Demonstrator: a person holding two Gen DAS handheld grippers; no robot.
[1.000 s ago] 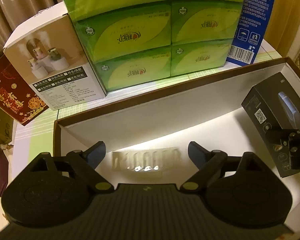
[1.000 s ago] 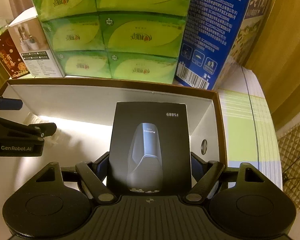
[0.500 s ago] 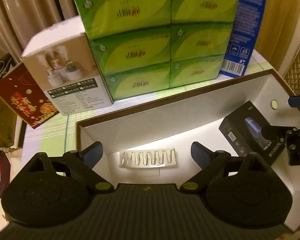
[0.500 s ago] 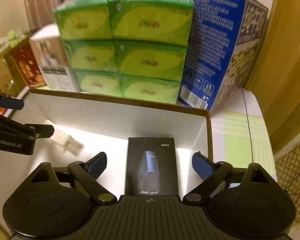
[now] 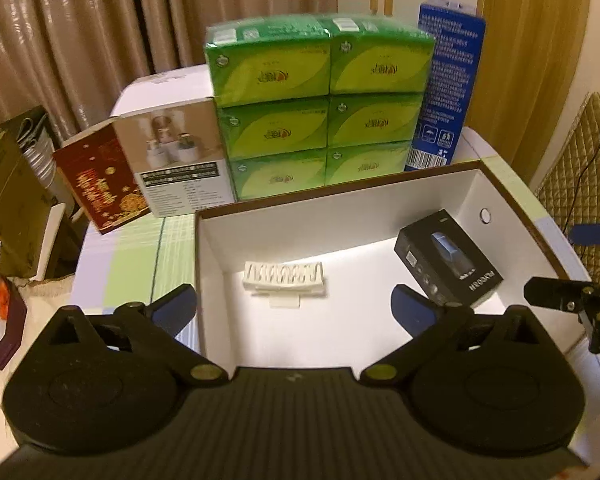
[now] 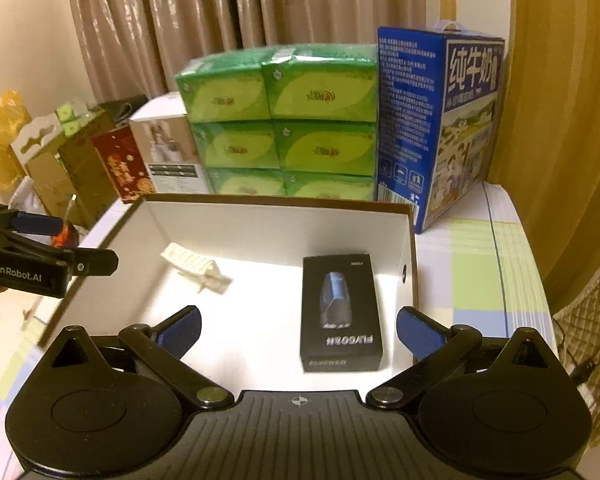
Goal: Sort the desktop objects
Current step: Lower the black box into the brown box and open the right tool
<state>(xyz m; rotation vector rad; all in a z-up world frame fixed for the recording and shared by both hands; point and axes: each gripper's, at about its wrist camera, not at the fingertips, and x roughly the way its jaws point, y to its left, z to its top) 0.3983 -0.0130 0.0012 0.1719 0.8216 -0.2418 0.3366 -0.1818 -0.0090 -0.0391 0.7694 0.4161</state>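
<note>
The left gripper (image 5: 294,306) is spread wide and empty; the white ridged holder (image 5: 284,277) lies near the left wall of the white box (image 5: 340,216), the black mouse package (image 6: 341,312) by its right wall, below the equally wide, empty right gripper (image 6: 299,330). Sorting looks nearly finished. Green tissue packs (image 6: 284,120) crowd the desk's (image 6: 476,256) back edge before curtains (image 6: 220,12).

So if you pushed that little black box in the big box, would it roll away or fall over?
Probably neither. The black product box lies flat on its widest face on the white floor of the big cardboard box, so it should slide, not roll or tip. Its flat sides look stiff and smooth, so the tongs might slip a little.
</note>
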